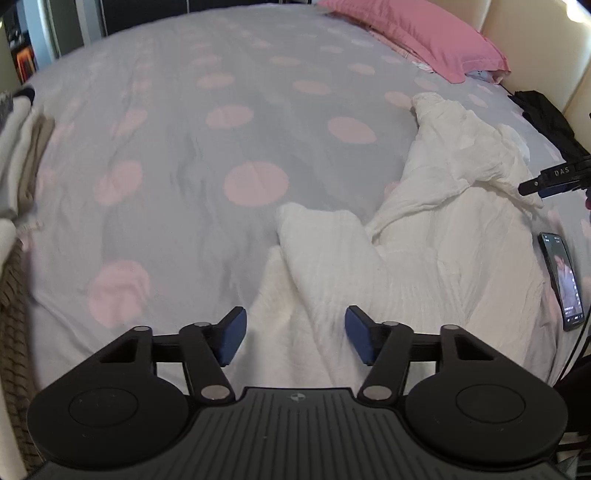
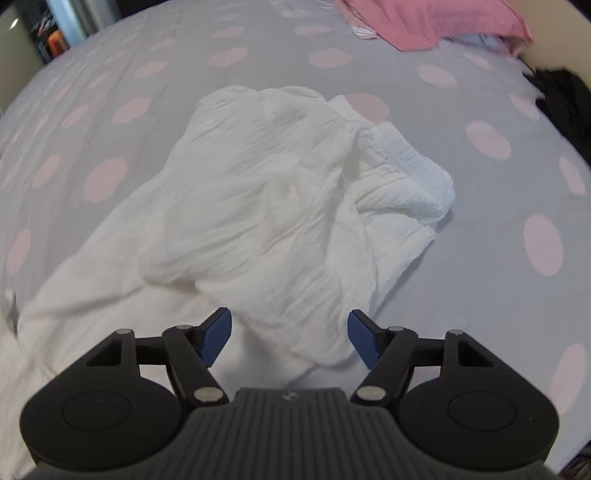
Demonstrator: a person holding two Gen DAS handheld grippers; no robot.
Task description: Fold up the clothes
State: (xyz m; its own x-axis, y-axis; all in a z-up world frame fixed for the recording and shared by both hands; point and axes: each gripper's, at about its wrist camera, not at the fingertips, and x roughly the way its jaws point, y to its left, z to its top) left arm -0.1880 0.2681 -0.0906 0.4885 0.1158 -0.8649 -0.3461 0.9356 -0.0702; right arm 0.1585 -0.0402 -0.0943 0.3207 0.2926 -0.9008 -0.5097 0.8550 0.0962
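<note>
While the white garment [image 1: 424,236] lay crumpled on the bedsheet [image 1: 184,147] | left gripper [image 1: 295,336] and right gripper [image 2: 290,339] both spread, empty, directly over it | left nearer its near edge

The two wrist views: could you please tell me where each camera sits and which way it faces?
Left wrist: sits on the left tongs, facing steeply down at the white garment's near edge; the right tongs show at far right.
Right wrist: sits on the right tongs, facing steeply down at the crumpled garment.
Shared: garment, dotted bedsheet, pink pillow.
</note>
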